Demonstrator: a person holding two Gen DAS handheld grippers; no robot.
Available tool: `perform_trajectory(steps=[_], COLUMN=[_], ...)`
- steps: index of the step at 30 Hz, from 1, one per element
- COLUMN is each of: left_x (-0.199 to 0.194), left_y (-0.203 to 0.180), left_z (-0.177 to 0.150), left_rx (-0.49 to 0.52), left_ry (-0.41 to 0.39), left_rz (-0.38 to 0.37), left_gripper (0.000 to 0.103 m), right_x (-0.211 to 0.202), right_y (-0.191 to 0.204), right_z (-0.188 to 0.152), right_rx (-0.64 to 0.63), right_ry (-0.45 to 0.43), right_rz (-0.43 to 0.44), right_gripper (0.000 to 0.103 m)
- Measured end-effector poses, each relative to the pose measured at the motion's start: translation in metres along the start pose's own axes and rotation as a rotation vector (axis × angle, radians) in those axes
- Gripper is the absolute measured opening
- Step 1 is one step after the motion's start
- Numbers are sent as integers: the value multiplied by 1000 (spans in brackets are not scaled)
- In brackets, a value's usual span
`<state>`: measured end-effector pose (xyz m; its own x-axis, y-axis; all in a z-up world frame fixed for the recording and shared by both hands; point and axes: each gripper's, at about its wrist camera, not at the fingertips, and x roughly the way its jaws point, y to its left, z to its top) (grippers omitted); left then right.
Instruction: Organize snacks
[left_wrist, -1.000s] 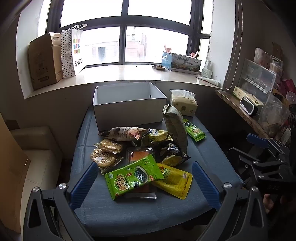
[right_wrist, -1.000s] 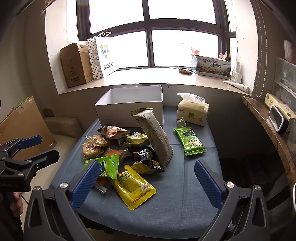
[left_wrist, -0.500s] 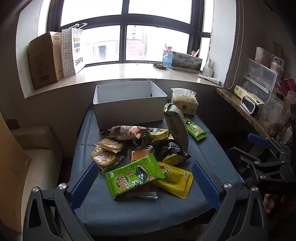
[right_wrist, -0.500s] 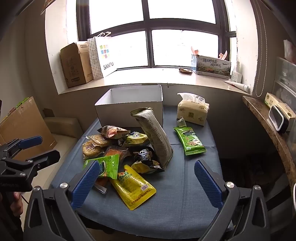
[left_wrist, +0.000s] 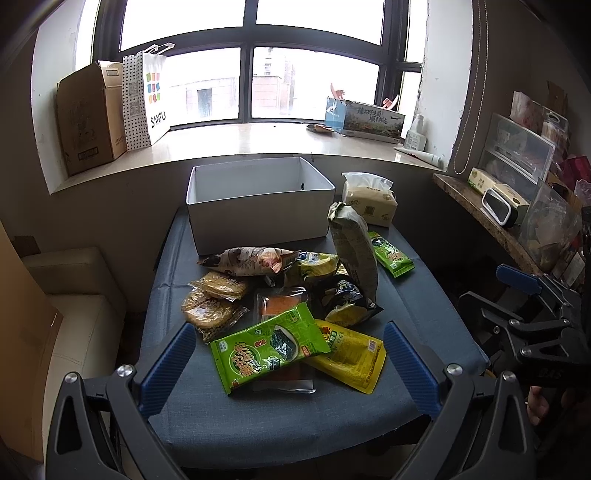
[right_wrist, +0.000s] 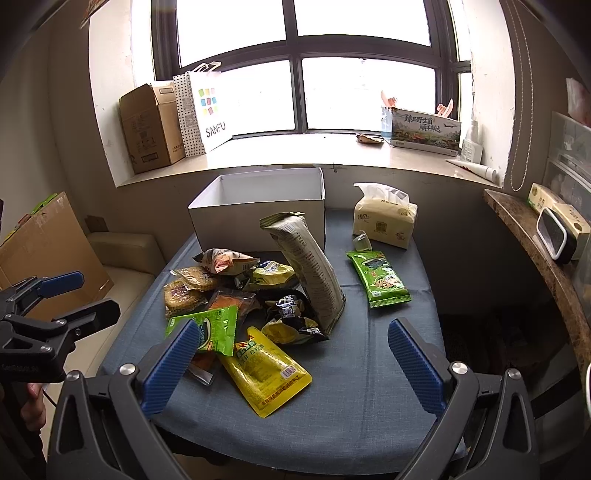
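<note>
Several snack packets lie heaped on the blue table (left_wrist: 280, 424): a green seaweed bag (left_wrist: 267, 347), a yellow pouch (right_wrist: 267, 371), brown cracker packs (left_wrist: 212, 304) and a tall grey-green bag (right_wrist: 308, 266) standing upright. A second green packet (right_wrist: 378, 278) lies apart to the right. Behind the heap stands an empty white box (left_wrist: 258, 201). My left gripper (left_wrist: 288, 365) hovers open over the near table edge, nothing between its fingers. My right gripper (right_wrist: 291, 363) is open too, above the yellow pouch, holding nothing.
A tissue pack (right_wrist: 384, 219) sits to the right of the box. The windowsill holds a cardboard box (left_wrist: 92, 118), a paper bag (left_wrist: 147, 96) and a printed carton (right_wrist: 424, 127). A shelf (right_wrist: 543, 251) with clutter runs along the right; a beige seat (left_wrist: 70, 288) lies to the left.
Both grippers stay open. The left view has crept slightly forward toward the snacks; the right view is unchanged.
</note>
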<state>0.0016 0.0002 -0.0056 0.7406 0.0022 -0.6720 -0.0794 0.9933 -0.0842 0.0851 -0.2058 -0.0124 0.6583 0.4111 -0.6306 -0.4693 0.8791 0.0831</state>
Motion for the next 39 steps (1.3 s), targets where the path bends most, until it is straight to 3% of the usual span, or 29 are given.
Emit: perform_trajectory(steps=[39], left_x=[0], left_y=[-1], left_z=[1], left_rx=[4], left_ry=[-2], left_rz=[1], left_gripper=[103], right_x=[2], right_y=[2], right_z=[-2], right_rx=[-4], right_ry=[5], right_rz=[9], right_gripper=[103])
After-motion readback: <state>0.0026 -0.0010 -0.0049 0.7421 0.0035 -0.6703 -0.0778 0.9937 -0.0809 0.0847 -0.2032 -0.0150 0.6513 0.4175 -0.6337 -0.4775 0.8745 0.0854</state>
